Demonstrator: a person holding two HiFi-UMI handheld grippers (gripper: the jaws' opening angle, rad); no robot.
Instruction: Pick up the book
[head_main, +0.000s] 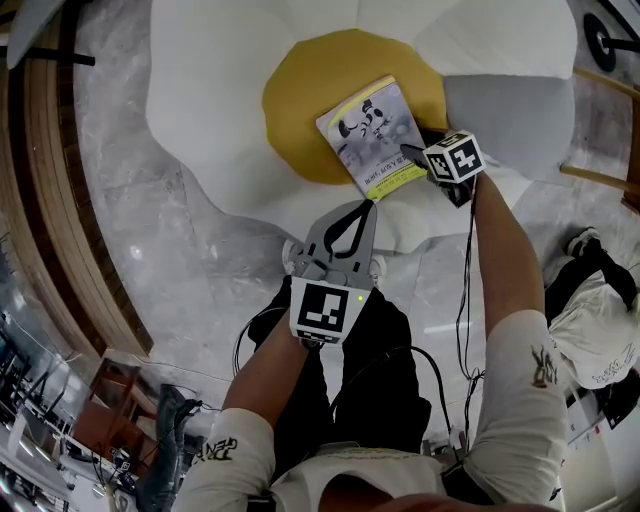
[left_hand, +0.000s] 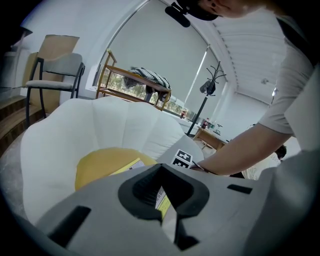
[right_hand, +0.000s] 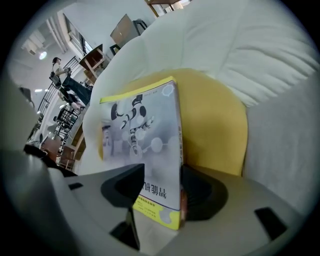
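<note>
Raised white petals (head_main: 210, 100) are walling the yellow centre (head_main: 300, 100); the right gripper (head_main: 408, 153) is occupying the book's (head_main: 372, 130) near-right corner.

Right claw (head_main: 408, 153) outstretched, tight on book (head_main: 372, 135); left claw (head_main: 354, 208) closed, empty, nearer.

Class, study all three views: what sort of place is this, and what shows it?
Probably an office or lab lounge corner: a big white cushion seat with a yellow centre on a marble floor, plus a chair and a coat stand behind it.
</note>
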